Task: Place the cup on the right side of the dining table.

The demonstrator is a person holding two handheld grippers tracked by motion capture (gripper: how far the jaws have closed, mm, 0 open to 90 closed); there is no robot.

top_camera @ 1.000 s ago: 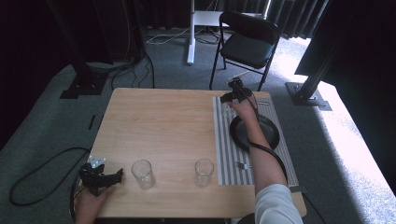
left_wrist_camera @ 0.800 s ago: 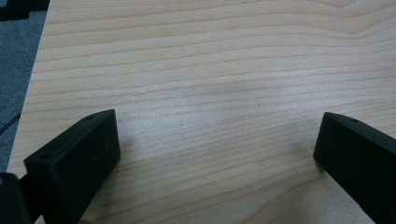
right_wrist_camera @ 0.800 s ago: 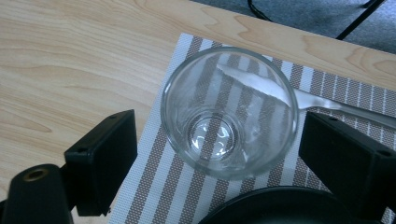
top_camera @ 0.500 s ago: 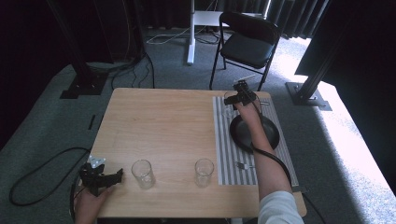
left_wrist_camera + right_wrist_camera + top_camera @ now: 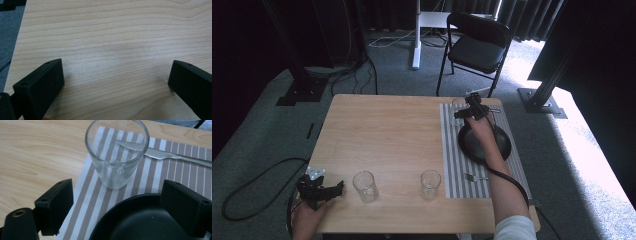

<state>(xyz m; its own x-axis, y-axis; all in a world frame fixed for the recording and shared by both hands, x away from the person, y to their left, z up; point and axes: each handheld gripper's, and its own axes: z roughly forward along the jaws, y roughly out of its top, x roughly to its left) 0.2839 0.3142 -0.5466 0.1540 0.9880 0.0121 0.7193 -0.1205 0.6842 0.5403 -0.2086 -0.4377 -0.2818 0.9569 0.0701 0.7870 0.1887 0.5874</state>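
My right tongs (image 5: 117, 202) gape wide, empty, just short of the glass (image 5: 117, 152) on the far striped placemat (image 5: 175, 167); left tongs (image 5: 115, 82) wide open over bare tabletop (image 5: 112, 37).

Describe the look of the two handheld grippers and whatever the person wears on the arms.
Both grippers are black. The left gripper carries a grey three-cornered plate on top and trails a black cable off the table edge onto the carpet. The right gripper trails a black cable along the forearm. In the gripper views, each jaw is a blocky matte-black pad with small round holes. A light sleeve covers the right upper arm.
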